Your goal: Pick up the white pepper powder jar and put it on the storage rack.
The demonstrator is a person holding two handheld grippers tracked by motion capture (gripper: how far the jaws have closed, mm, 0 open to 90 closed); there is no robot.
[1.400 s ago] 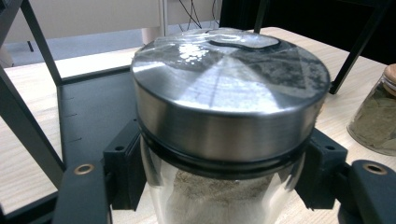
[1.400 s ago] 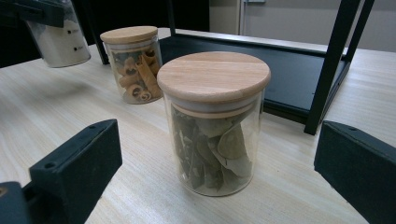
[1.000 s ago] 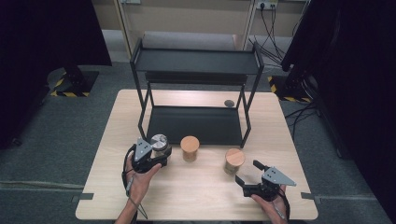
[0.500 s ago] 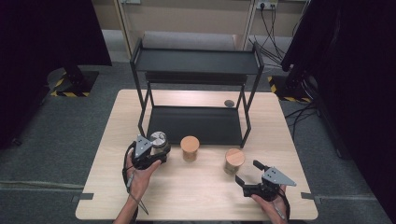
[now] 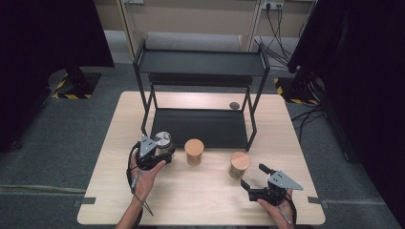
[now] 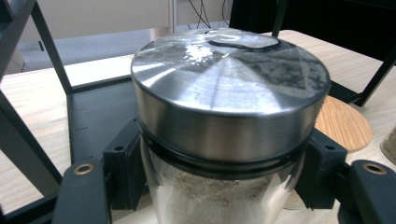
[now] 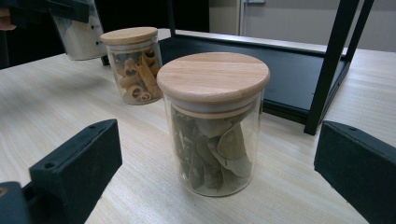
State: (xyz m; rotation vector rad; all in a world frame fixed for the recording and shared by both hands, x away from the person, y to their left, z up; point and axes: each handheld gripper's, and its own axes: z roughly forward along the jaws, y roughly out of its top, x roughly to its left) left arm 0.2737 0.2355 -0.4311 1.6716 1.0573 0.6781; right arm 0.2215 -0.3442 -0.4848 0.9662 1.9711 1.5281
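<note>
My left gripper (image 5: 161, 149) is shut on a glass jar with a steel lid (image 5: 163, 140) (image 6: 224, 121), held at the front left corner of the black shelf rack (image 5: 200, 64). Its jaws press both sides of the glass just under the lid in the left gripper view. A wood-lidded jar of bay leaves (image 5: 239, 164) (image 7: 214, 121) stands on the table just ahead of my open right gripper (image 5: 254, 177), between its spread jaws but untouched. A second wood-lidded jar with cinnamon sticks (image 5: 194, 151) (image 7: 133, 63) stands between the two.
The rack's lower tray (image 5: 200, 126) lies flat on the table behind the jars; its legs (image 7: 334, 60) rise close to the bay leaf jar. A small dark disc (image 5: 234, 105) sits behind the rack on the light wood table (image 5: 200, 191).
The left gripper has lifted the steel-lidded jar slightly and carried it a little toward the rack. The right gripper has stayed put.
</note>
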